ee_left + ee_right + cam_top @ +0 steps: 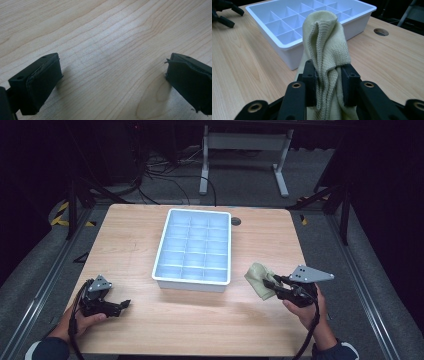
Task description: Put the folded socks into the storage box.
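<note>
Our right gripper (328, 82) pinches the pale knitted cloth (325, 42) tight between its pads, near the tabletop's (200, 320) right front corner; we judge it best to hold that pinch and clear the white divided tray's (192, 282) near wall before crossing; our left gripper (122, 306) rests spread and unladen by the left front edge; bare wood lies all around.

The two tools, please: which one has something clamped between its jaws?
The right tool: its jaws pinch a pale yellow-green knitted cloth beside the white tray. The left tool stands open over bare table.
</note>
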A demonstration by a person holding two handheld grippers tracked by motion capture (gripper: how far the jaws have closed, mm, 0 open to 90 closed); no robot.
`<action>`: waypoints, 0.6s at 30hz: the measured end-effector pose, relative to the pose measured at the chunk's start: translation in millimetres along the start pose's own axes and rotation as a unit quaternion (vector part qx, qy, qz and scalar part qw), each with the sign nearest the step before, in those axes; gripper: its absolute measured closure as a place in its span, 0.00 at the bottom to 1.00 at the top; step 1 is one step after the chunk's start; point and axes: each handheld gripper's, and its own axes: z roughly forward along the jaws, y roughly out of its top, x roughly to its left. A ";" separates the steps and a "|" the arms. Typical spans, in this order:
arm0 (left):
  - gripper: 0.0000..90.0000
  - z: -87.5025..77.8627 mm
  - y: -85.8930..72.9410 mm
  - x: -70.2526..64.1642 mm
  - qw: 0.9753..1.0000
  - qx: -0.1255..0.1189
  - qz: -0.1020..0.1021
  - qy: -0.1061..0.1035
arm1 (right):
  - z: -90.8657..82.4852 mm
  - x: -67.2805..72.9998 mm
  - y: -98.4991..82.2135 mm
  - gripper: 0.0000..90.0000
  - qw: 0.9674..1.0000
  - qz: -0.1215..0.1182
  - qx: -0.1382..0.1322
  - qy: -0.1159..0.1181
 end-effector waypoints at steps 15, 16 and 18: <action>0.00 0.0 0.0 0.0 1.000 0.000 0.000 0.000 | 18.3 9.0 40.5 0.78 0.999 -0.044 0.006 0.003; 0.00 0.0 0.0 0.0 1.000 0.000 0.000 0.000 | 19.7 9.9 42.9 0.78 0.999 -0.046 0.007 0.002; 0.00 0.0 0.0 0.0 1.000 0.000 0.000 0.000 | 22.8 11.7 47.4 0.78 0.999 -0.047 0.005 0.003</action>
